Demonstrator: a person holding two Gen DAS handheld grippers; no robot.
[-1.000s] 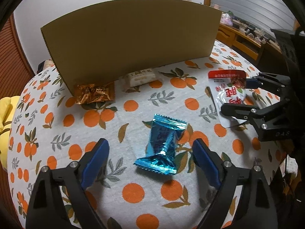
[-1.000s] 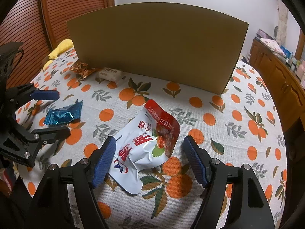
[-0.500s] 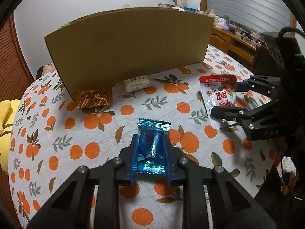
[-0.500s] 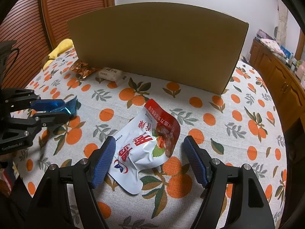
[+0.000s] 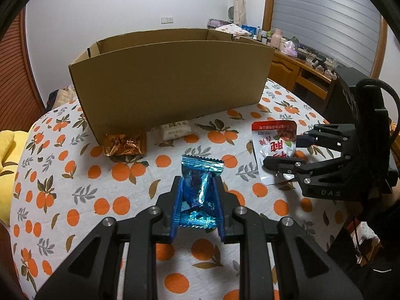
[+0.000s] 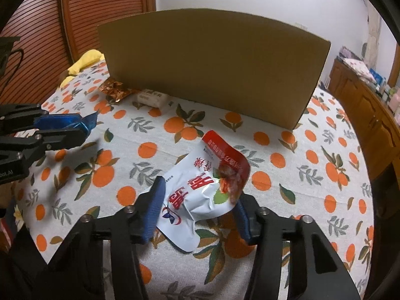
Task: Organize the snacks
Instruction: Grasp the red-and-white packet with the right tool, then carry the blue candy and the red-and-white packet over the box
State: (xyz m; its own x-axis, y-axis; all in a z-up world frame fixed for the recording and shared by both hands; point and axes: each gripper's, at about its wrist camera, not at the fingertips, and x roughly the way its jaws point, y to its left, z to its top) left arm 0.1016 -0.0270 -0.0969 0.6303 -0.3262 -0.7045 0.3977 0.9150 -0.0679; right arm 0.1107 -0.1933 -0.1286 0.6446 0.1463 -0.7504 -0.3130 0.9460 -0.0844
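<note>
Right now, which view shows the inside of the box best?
The left wrist view: it looks over the box's near wall to the open top and far inner walls, though not the floor. The right wrist view shows only its outer front wall.

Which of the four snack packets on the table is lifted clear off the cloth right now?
The blue foil packet, pinched in the left gripper. The copper packet and white bar lie by the cardboard box; the red-and-white pouch touches the cloth.

Two packets [image 5: 172,130] against box [image 5: 170,85] front, pouch [image 5: 273,150] right, apparently apart
</note>
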